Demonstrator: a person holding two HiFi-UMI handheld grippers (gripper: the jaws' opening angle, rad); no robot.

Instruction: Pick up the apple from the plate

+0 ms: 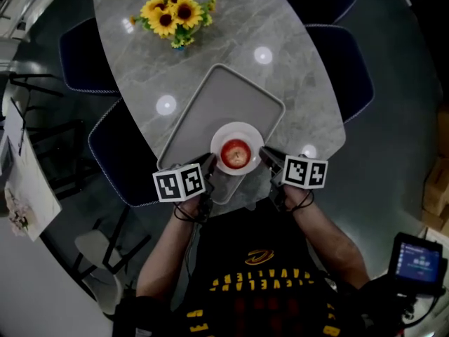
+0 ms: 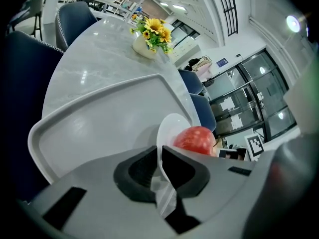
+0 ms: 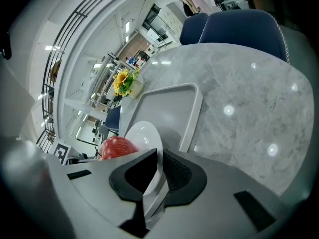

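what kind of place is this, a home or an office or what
Probably a dining corner set up inside an office or lab, not a home. There is a marble-look oval table with padded blue chairs and a vase of sunflowers, but glass doors and an open, strip-lit floor lie behind.

The apple (image 1: 236,153) is red with pale speckles, the plate (image 1: 238,127) white, the tray (image 1: 224,97) light grey — the worktop (image 1: 302,90) grey, veined like marble. Sunflowers (image 1: 172,12) yellow, dark-centred; chairs (image 1: 81,55) dark navy with white-dotted edging.
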